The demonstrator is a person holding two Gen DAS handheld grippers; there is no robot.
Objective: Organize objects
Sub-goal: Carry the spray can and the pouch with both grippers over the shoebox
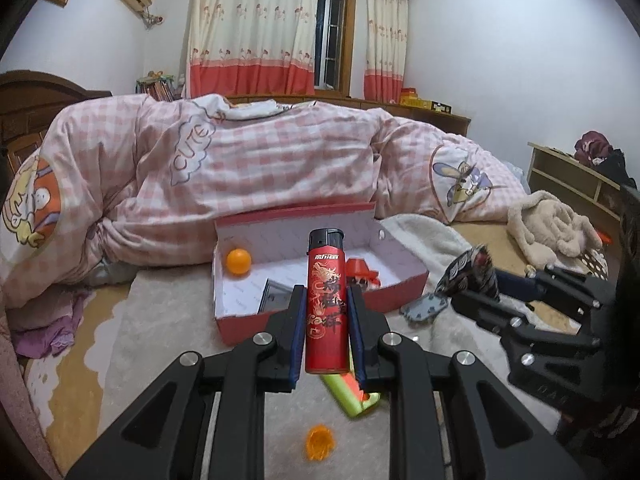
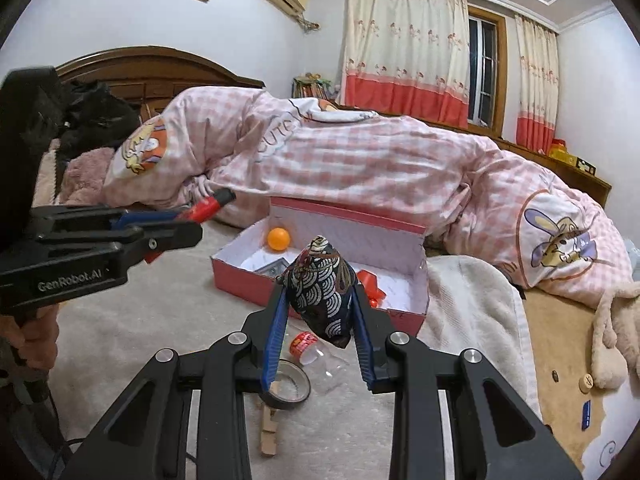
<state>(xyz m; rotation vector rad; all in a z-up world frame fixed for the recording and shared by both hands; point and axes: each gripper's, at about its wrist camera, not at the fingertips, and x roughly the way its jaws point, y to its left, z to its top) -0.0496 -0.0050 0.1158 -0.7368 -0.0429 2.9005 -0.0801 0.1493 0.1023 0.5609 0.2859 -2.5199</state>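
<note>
My left gripper (image 1: 325, 294) is shut on a red lighter (image 1: 325, 304) with a black cap, held upright above the bed. Behind it stands an open red box (image 1: 320, 322) with a white inside, holding an orange ball (image 1: 239, 263), a grey flat item and a red piece. My right gripper (image 2: 320, 292) is shut on a dark patterned cloth pouch (image 2: 322, 292), lifted in front of the same box (image 2: 248, 280). In the left wrist view the pouch (image 1: 472, 272) and right gripper (image 1: 476, 294) show at right. In the right wrist view the lighter (image 2: 208, 206) and left gripper (image 2: 178, 220) show at left.
On the grey blanket lie a green-and-orange tube (image 1: 348, 396), a small orange item (image 1: 320, 442), a tape roll (image 2: 290, 386), a clear bottle with red cap (image 2: 310, 350) and a wooden clothespin (image 2: 269, 436). A pink checked quilt (image 1: 260, 160) is heaped behind the box. A plush toy (image 1: 548, 224) lies right.
</note>
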